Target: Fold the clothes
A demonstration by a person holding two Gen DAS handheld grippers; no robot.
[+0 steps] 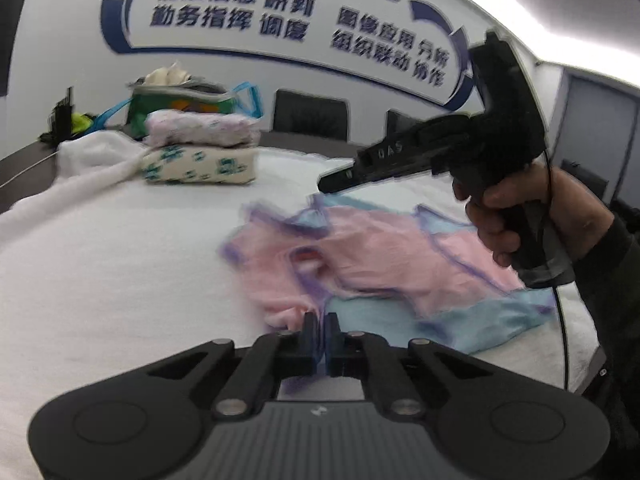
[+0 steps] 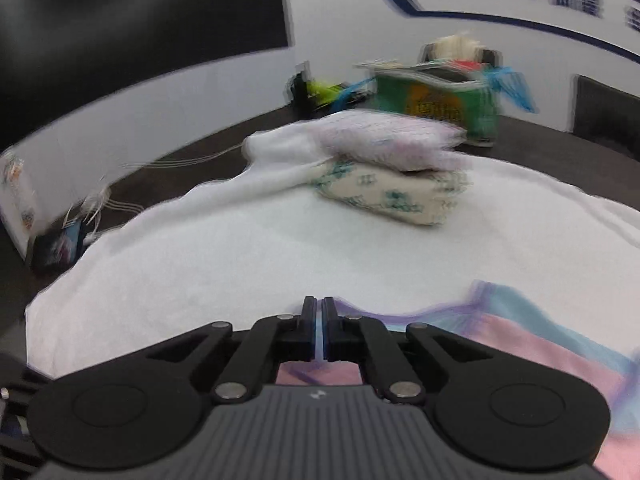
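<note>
A: Item one?
B: Pink and light-blue garment with purple trim (image 1: 380, 264), crumpled on white towelling cloth (image 1: 120, 272); long axis runs from lower left to right in the left wrist view.
A: Grippers?
B: Left gripper (image 1: 321, 322) clenched on its near hem. Right gripper (image 2: 319, 306) clamped at its far edge; whether it pinches fabric is unclear.
</note>
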